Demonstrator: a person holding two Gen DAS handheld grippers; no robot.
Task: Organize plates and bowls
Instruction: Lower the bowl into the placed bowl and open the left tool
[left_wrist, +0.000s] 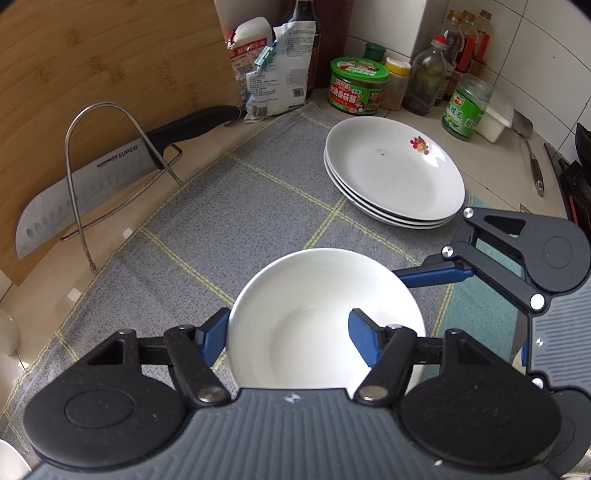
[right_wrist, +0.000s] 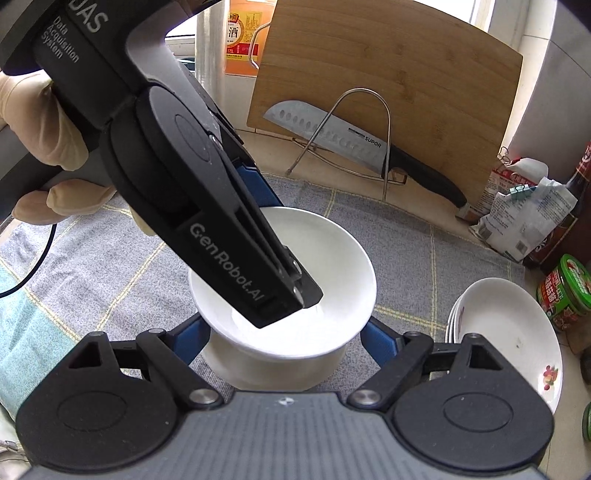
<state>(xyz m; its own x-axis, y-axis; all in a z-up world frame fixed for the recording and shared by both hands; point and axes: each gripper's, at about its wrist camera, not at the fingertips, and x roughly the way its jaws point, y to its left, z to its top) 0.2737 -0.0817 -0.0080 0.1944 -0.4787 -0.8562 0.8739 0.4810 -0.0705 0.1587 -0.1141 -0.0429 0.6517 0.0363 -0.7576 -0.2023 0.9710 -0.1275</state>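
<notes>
Two bowls are in play, one nested in the other, and your left tongs (left_wrist: 288, 332) are clenched on the rim of the upper bowl (left_wrist: 325, 314): one blue pad (left_wrist: 360, 332) sits inside the wall, the other outside it. In the right wrist view the same upper bowl (right_wrist: 295, 258) rests in or just above a lower bowl (right_wrist: 273, 365), and your right tongs (right_wrist: 284, 336) are spread around that lower bowl, a blue pad on each side of it. Whether those pads press on its wall I cannot tell; they look close to it rather than tight.

By my reading, the step in hand is stacking the bowls, either seating the upper one or lifting it clear; the pictures do not settle which. The pair sits on the grey checked cloth (left_wrist: 229, 206) that covers the surface, near the middle, with the stack of plates (left_wrist: 395, 173) well apart toward the jars by the tiled wall.

Next you need the upper bowl level and centred over the lower one before you let the left tongs release, and the lower bowl kept from sliding on the cloth. Watch that the inner pad does not drag the rim sideways as it comes out.

Both bowls stand upright, mouths opening upward, feet down. They are round, so they have no long axis across the surface; their only axis runs vertical.
</notes>
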